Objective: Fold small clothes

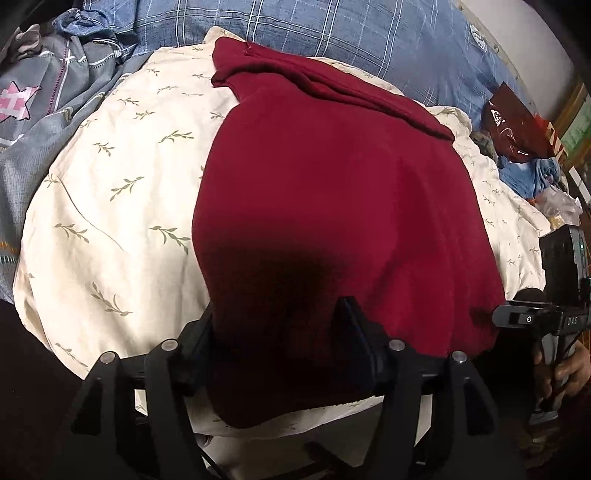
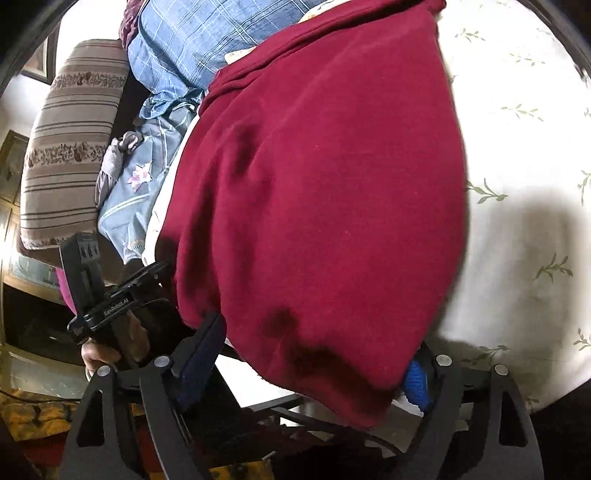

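Maroon knit garment [image 1: 332, 206] lies spread on the leaf-print sheet [image 1: 110, 184], its near hem at six o'clock draped between the parted fingers of each hand-held gripper (left [image 1: 280, 343], right [image 2: 314, 362]); clamp both corners evenly, then carry the hem toward twelve o'clock.

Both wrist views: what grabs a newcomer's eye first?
The dark red garment dominates both views, spread over a cream leaf-print sheet. Its near edge hangs between the fingers of the left gripper and the right gripper, though whether either actually pinches it is unclear. A blue plaid pillow lies behind it, and crumpled grey-blue clothes sit far left.
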`<state>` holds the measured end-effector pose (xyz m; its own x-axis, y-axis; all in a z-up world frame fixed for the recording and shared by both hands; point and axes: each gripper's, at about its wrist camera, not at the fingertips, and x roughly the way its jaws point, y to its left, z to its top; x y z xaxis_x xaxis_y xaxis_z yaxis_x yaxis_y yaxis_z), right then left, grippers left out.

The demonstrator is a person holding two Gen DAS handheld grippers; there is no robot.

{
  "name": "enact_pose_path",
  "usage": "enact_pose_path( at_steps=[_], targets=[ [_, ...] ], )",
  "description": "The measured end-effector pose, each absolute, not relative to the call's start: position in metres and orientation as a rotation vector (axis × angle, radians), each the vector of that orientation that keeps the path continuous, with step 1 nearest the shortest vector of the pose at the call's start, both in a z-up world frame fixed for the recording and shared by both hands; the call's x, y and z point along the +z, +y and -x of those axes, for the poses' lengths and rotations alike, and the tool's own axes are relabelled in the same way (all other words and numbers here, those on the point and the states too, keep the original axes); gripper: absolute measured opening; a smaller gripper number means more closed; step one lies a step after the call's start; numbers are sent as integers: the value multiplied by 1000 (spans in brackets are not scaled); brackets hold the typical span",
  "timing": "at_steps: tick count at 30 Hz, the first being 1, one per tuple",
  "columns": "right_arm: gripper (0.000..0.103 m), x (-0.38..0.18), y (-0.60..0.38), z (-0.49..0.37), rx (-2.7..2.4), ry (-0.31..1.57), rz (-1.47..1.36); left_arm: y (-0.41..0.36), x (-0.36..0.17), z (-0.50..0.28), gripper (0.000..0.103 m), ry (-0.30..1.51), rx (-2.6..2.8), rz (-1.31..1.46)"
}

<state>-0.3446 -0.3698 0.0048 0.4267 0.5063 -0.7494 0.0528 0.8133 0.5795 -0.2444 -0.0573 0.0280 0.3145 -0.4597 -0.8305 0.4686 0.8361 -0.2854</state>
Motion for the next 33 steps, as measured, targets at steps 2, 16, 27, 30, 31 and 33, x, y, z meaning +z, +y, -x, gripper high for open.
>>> enact_pose_path(
  at_steps=[2, 16, 27, 30, 31, 33],
  targets=[
    [63, 7, -368, 345, 264, 1121, -549, -59, 28, 246, 62, 1085, -607, -17],
    [10, 54, -374, 357, 337, 925, -559, -37, 57, 242, 8, 1054, -646, 96],
    [9, 85, -410, 348, 324, 658, -724, -35, 113, 213, 8, 893, -652, 171],
    [9, 97, -421, 340, 312, 624, -714, -37, 122, 202, 8, 865, -645, 174],
    [9, 101, -425, 338, 309, 609, -714, -39, 123, 200, 8, 862, -643, 170],
    [9, 112, -433, 332, 299, 565, -713, -43, 127, 194, 8, 845, -635, 152]
  ],
)
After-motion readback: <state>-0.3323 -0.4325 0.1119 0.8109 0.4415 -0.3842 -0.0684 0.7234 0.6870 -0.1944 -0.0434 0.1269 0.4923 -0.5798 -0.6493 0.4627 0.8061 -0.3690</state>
